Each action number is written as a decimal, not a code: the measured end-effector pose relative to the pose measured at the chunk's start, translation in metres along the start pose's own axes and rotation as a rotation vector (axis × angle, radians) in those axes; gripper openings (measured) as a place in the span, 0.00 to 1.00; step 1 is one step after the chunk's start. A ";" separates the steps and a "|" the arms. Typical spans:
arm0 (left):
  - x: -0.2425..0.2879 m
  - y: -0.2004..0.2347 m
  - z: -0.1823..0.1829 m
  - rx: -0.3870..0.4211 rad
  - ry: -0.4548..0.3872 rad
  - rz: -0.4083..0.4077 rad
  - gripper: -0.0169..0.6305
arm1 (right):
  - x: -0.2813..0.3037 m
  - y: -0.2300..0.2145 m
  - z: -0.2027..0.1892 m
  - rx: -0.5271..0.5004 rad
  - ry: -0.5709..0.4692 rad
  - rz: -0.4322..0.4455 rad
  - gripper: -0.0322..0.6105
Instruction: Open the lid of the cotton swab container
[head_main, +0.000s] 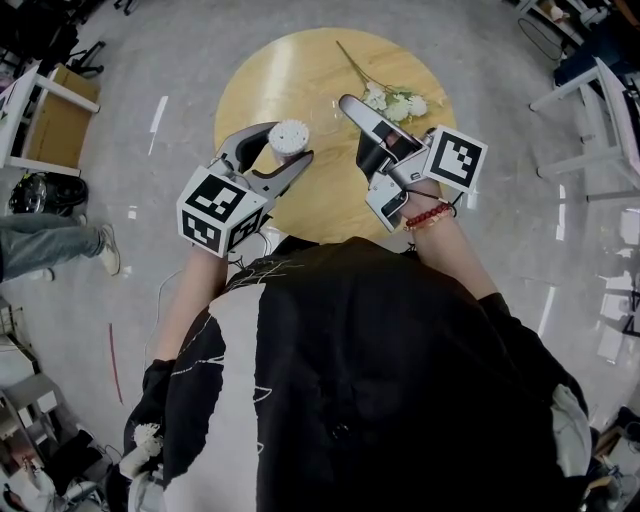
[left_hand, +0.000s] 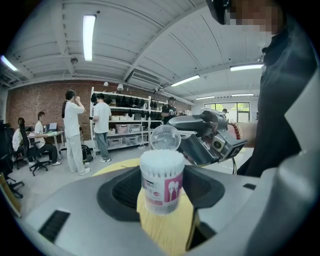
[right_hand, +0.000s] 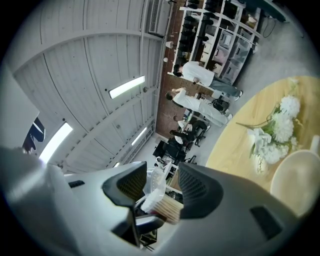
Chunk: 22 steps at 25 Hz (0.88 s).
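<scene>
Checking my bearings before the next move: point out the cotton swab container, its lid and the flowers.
cotton swab container (left_hand: 161, 186): left gripper view, on its printed label.
lid (left_hand: 165, 138): left gripper view, middle of the clear disc.
flowers (head_main: 398, 104): head view, on the white blooms.

Head view looks steeply down on the desk — both gripper views peer close along their jaws, sharing it.

Round pale-wood table on a grey floor, a sprig of white artificial flowers lying near its far right edge.
</scene>
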<state>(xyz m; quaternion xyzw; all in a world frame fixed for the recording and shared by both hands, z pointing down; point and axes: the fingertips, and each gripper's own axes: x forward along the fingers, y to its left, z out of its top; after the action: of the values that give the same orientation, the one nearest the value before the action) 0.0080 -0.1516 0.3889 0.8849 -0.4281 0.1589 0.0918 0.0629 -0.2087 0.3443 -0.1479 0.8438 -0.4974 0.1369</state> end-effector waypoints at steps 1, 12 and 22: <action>0.000 0.000 0.000 0.000 -0.002 0.000 0.43 | 0.000 -0.001 0.000 0.003 -0.001 0.000 0.36; 0.004 0.000 0.003 -0.004 -0.024 -0.007 0.43 | -0.006 -0.012 0.005 0.003 -0.011 -0.030 0.35; -0.003 0.008 0.002 -0.024 -0.034 0.000 0.43 | 0.002 -0.022 0.000 0.009 0.005 -0.051 0.34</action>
<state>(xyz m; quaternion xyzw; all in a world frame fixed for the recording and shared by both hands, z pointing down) 0.0003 -0.1548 0.3856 0.8862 -0.4316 0.1389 0.0951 0.0640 -0.2196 0.3631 -0.1674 0.8378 -0.5051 0.1227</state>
